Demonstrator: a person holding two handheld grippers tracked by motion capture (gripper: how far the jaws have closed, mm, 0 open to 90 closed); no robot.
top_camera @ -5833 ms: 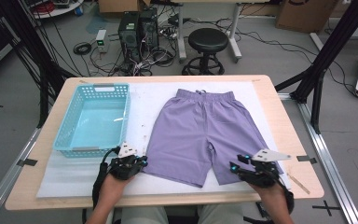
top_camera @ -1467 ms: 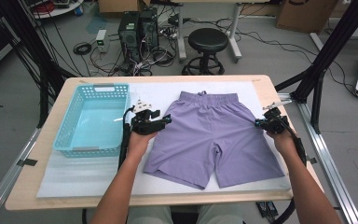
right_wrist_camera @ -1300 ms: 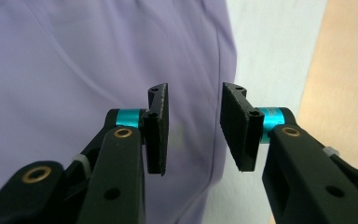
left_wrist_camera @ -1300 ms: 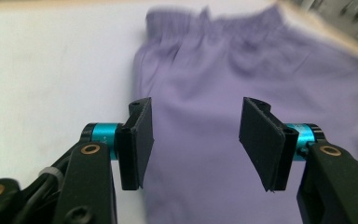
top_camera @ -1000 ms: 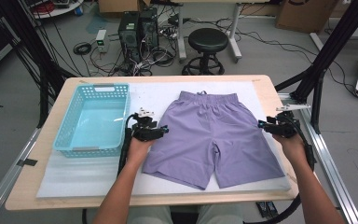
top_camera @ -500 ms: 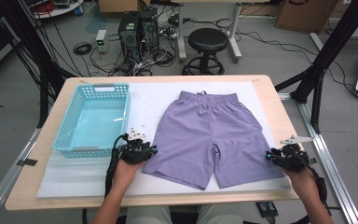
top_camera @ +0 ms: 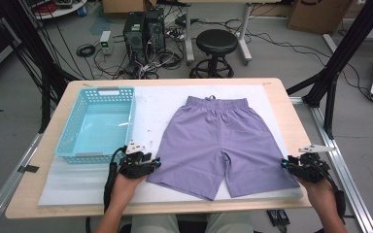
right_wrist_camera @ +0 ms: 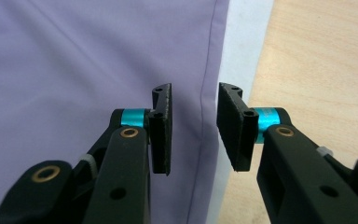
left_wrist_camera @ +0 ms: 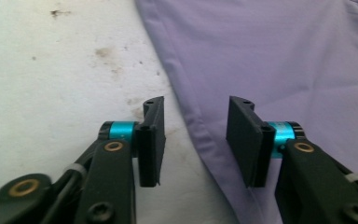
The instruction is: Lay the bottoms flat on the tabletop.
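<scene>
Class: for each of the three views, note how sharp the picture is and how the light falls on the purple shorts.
High view: soft, slightly blurry overall, even light on the shorts. Left gripper view: hem and stained mat fairly sharp, near arms of the left gripper softer. Right gripper view: right gripper crisp, cloth evenly lit, no glare.

My right tool (right_wrist_camera: 193, 133) rises from the bottom of the right gripper view with its 2 black jaws standing apart, having just been opening. Each jaw carries 1 cyan collar behind its pad. The hemmed side edge of the purple shorts (right_wrist_camera: 74, 65) runs up through the gap between the jaws; neither pad presses on the fabric. The left jaw sits over the shorts, whose cloth lies flat and smooth across the left of the view. The right jaw sits over a narrow strip of white mat (right_wrist_camera: 244, 42) just beside the hem. Beyond that strip lies the bare wooden worktop (right_wrist_camera: 321, 70).
</scene>
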